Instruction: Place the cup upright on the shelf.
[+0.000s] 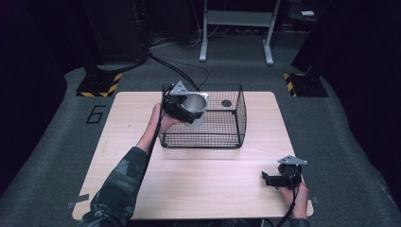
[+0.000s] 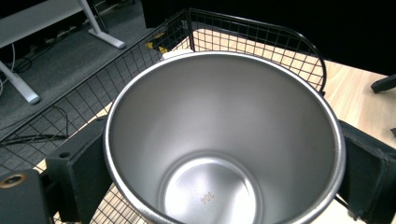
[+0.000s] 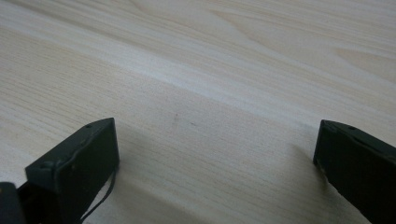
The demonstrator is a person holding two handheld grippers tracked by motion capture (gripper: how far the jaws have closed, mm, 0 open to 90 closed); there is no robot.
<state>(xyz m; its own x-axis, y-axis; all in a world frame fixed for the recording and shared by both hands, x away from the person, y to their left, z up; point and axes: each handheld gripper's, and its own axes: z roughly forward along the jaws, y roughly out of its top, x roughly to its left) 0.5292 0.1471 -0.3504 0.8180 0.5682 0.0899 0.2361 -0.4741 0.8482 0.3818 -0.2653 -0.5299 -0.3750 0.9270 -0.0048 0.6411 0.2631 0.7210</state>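
Note:
A shiny steel cup is held tilted over the left part of a black wire basket, with my left gripper shut on it. The left gripper view looks straight into the cup; its black jaws press on the cup's two sides, and the basket's mesh wall lies behind. My right gripper rests low at the table's front right, open and with nothing in it. In the right gripper view its two jaws stand wide apart over bare wood.
The basket stands at the back middle of a light wooden table. A small dark round thing lies on the basket's floor at the back. Dark carpet surrounds the table, with cables, a white desk frame and black-yellow striped stand bases behind.

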